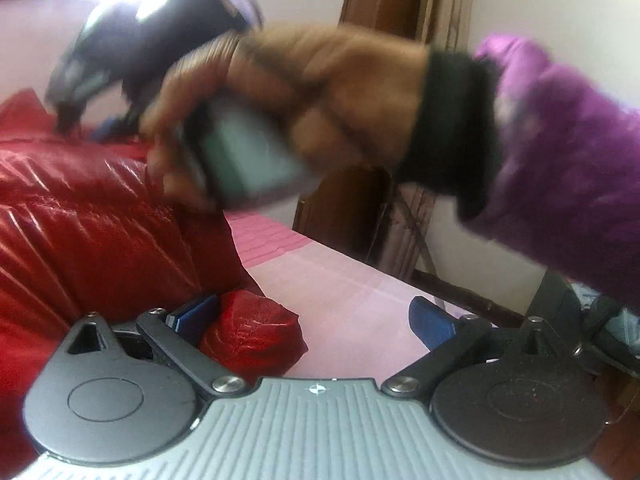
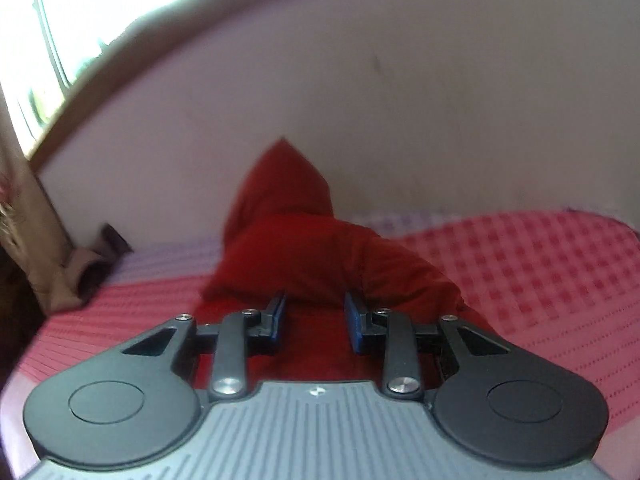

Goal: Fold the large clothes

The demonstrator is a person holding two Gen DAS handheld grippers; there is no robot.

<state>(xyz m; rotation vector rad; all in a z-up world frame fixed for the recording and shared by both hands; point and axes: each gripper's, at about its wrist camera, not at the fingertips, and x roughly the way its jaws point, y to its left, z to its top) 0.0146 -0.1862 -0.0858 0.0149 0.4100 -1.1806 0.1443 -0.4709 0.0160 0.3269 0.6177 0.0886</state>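
A shiny red puffer jacket (image 1: 88, 224) lies on the pink bed cover (image 1: 352, 292), filling the left of the left wrist view. My left gripper (image 1: 312, 320) stands wide open, and a red fold of the jacket (image 1: 252, 332) rests beside its left pad without being pinched. In the right wrist view the jacket (image 2: 320, 248) stretches away with its hood (image 2: 280, 184) peaked against the wall. My right gripper (image 2: 316, 316) hovers over the jacket, jaws a little apart with nothing pressed between them. A blurred hand (image 1: 304, 92) in a purple sleeve (image 1: 568, 152) carries that gripper across the left wrist view.
The checked pink cover (image 2: 520, 272) spreads to the right of the jacket. A pale wall (image 2: 400, 100) backs the bed. A window (image 2: 48, 40) and curtain (image 2: 24, 220) stand at left, with a crumpled brown cloth (image 2: 92, 264) below. A wooden door frame (image 1: 384, 0) rises beyond the bed's edge.
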